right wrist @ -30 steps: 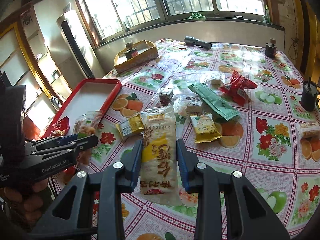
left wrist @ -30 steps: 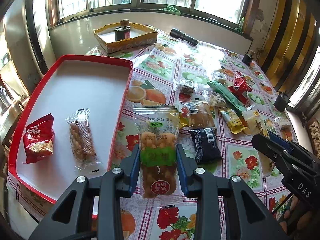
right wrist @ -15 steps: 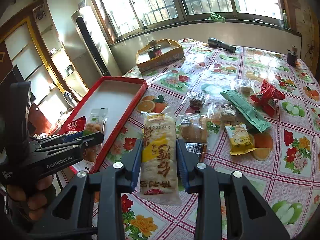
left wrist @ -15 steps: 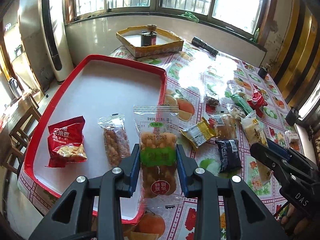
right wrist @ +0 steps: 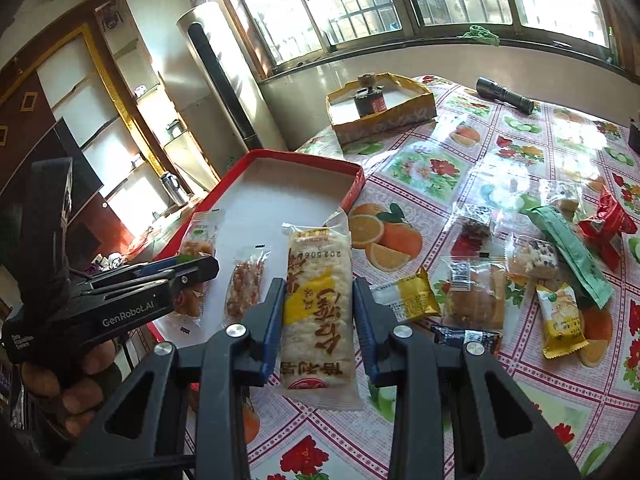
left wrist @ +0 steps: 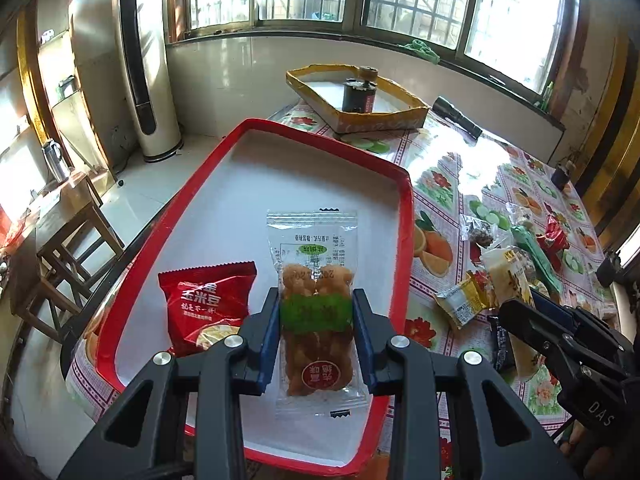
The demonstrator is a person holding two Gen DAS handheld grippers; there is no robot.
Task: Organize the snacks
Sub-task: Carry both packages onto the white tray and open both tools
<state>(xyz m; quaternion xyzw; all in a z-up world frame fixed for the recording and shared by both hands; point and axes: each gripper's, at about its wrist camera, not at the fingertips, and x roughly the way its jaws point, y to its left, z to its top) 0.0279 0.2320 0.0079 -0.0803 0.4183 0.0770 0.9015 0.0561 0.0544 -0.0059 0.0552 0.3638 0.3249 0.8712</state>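
Note:
My left gripper [left wrist: 316,320] is shut on a clear pack of fried twists with a green band [left wrist: 314,280] and holds it above the white floor of the red-rimmed tray [left wrist: 406,240]. A red snack bag [left wrist: 204,304] lies in the tray to its left. My right gripper [right wrist: 319,312] is shut on a white and yellow rice cracker pack [right wrist: 318,280] and holds it over the tablecloth by the tray's right rim [right wrist: 354,188]. A clear nut bar pack [right wrist: 244,284] lies in the tray. The left gripper shows in the right wrist view [right wrist: 192,270].
Several loose snacks lie on the fruit-print tablecloth [right wrist: 520,264], among them a yellow pack [right wrist: 412,296], a green stick pack [right wrist: 568,244] and a red bag [right wrist: 608,220]. A yellow box with a dark jar [right wrist: 380,108] and a black flashlight [right wrist: 504,94] stand at the back.
Both grippers have moved left with their packs. The left one now hangs over the tray instead of the tablecloth, and the right one has come up to the tray's right rim.

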